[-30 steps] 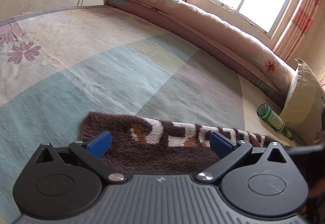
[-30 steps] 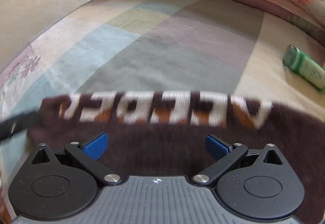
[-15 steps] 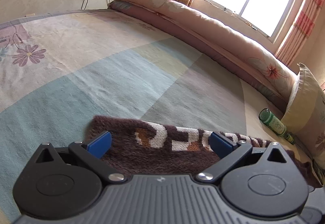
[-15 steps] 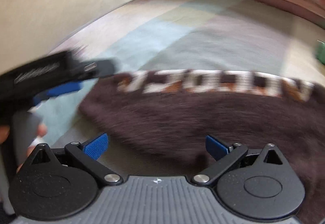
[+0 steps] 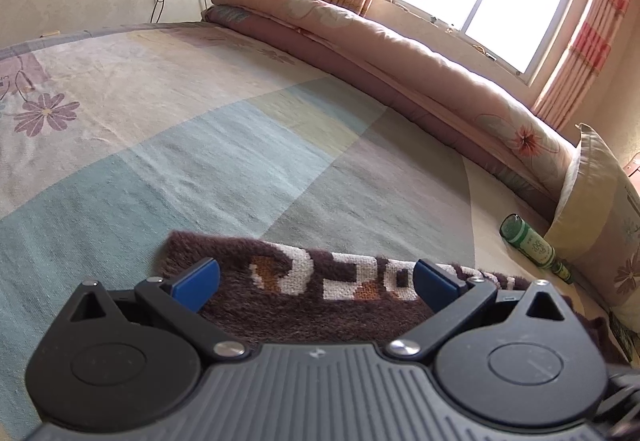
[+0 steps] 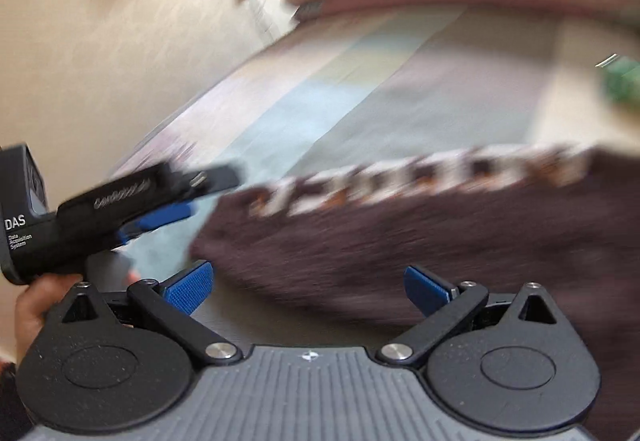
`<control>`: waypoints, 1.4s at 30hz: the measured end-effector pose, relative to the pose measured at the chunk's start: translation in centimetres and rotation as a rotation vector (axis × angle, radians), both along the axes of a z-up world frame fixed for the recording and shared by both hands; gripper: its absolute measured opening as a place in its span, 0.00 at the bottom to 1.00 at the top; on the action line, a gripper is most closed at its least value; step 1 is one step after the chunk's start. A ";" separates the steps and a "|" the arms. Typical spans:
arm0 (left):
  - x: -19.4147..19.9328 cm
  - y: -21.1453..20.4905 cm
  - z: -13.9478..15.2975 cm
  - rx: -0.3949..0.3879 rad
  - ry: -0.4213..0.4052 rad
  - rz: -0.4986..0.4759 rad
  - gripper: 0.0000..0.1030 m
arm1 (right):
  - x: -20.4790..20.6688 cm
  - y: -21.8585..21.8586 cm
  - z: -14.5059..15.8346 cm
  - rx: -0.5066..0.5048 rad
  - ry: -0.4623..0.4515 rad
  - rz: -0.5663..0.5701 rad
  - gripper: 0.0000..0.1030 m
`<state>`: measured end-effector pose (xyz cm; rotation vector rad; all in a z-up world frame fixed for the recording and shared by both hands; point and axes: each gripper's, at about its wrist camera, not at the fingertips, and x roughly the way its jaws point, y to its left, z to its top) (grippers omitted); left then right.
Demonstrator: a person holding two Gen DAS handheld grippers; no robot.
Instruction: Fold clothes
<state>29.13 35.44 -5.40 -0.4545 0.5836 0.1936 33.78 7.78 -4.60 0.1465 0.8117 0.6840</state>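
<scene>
Brown sweater point(image 5: 304, 305) lies flat on the bed point(image 5: 240, 161) — green bottle point(image 5: 532, 245) beyond its far edge. Left tool point(image 5: 316, 283) and right tool point(image 6: 306, 287) both spread wide over the sweater — gripping nothing.

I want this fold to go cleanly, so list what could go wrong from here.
1. Both tools stand open: the left tool and right tool hold nothing, so a grab at the fuzzy brown knitted garment with white lettering may catch only loose pile and slip.
2. The right wrist view is blurred; that tool could bump the left tool nearby.
3. The green glass bottle lying on the bedsheet might get snagged.
</scene>
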 end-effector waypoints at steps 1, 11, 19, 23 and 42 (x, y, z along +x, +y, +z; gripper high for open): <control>0.1 -0.2 0.0 0.003 0.001 -0.003 0.99 | 0.0 -1.5 0.2 -0.023 -0.017 -0.054 1.00; 0.9 -1.8 -0.2 0.036 0.014 -0.038 0.99 | 2.3 -4.7 -5.6 -0.029 0.140 -0.215 1.00; 2.0 -4.9 -0.3 0.095 0.034 -0.132 0.99 | 2.7 -5.5 -3.2 -0.102 0.103 -0.175 1.00; 2.3 -6.6 -0.2 0.142 0.040 -0.181 0.99 | 6.0 -6.4 -0.9 -0.215 0.025 -0.255 1.00; 3.0 -6.7 -1.3 0.165 0.093 -0.174 0.99 | 15.7 -5.2 -4.3 -0.237 0.125 -0.145 1.00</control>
